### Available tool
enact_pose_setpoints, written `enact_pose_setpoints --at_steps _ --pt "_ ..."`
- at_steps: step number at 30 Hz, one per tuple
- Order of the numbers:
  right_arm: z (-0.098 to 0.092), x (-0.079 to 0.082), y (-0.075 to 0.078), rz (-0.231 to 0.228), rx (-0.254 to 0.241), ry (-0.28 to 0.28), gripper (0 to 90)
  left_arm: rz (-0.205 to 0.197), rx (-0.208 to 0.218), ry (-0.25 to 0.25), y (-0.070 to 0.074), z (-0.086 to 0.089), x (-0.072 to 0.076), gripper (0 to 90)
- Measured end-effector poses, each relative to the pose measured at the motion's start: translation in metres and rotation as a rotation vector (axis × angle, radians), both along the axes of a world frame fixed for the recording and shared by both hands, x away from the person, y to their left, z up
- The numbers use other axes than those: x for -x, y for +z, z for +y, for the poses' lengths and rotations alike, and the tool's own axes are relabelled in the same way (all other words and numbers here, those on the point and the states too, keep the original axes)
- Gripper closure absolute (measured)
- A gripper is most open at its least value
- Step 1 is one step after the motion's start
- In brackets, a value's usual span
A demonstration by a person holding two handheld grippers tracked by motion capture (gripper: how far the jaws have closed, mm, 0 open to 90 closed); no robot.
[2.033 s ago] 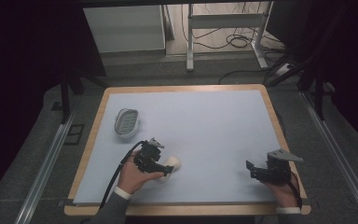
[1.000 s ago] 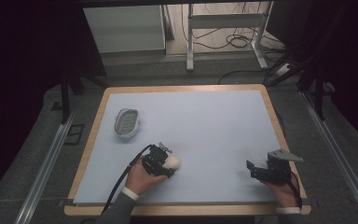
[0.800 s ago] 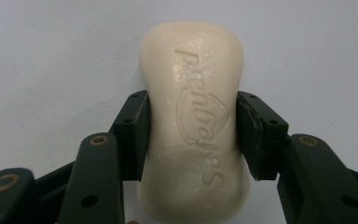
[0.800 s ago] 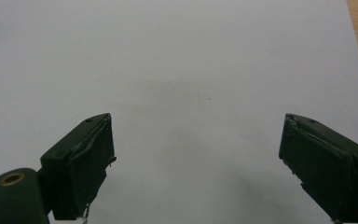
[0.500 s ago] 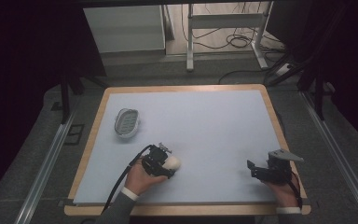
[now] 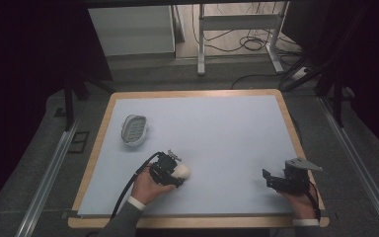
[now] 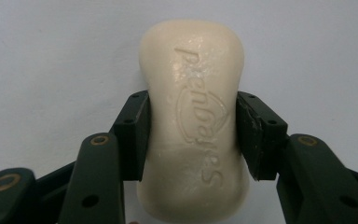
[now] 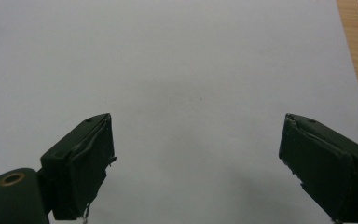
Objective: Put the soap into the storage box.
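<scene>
A cream bar of soap [image 7: 193, 126] with embossed lettering sits between the jaws of my left gripper [image 7: 191, 135], which is shut on its sides. From above, that soap [image 6: 181, 172] pokes out of the left gripper [image 6: 173, 173] over the front left part of the pale blue mat. A white soap dish [image 6: 133, 129] lies on the mat to the far left, apart from the gripper. My right gripper [image 6: 271, 179] hovers near the front right corner, and its jaws [image 8: 196, 163] stand wide open with nothing between them.
The pale blue mat [image 6: 217, 128] covers a wooden-edged table [image 6: 282, 98]; that wooden edge [image 8: 356, 46] runs along the right of the right gripper view. A black cable [image 6: 128, 190] trails from the left gripper toward the front. Dark floor, rails and a desk frame lie beyond.
Over two seconds the left gripper has slid a little to the right and nearer, its jaws around the soap. In the last half second nothing moves; the right gripper stays put.
</scene>
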State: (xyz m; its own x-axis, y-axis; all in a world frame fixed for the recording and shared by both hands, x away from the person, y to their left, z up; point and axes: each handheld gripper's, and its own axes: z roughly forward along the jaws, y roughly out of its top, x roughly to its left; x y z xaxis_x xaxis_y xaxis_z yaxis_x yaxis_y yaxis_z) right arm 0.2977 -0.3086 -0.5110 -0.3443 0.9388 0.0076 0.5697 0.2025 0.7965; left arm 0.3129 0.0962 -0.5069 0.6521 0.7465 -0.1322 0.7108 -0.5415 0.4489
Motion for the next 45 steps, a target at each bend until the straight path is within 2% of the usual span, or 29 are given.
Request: enact_pose_setpoints --at_steps 6,12,32,45 --pt "-0.001 0.0 0.0 0.001 -0.003 -0.007 9.7 -0.002 0.019 -0.01 0.01 0.005 -0.002 49.2" --pt "-0.001 0.0 0.0 0.002 -0.006 -0.014 9.7 -0.001 0.033 -0.008 0.014 0.012 -0.005 49.2" --pt "-0.001 -0.001 -0.001 0.007 0.0 -0.02 9.7 -0.024 0.062 0.057 0.027 0.041 -0.02 49.2" --pt "-0.001 -0.001 -0.002 0.015 0.001 -0.019 9.7 -0.046 0.077 0.078 0.037 0.049 -0.024 49.2"
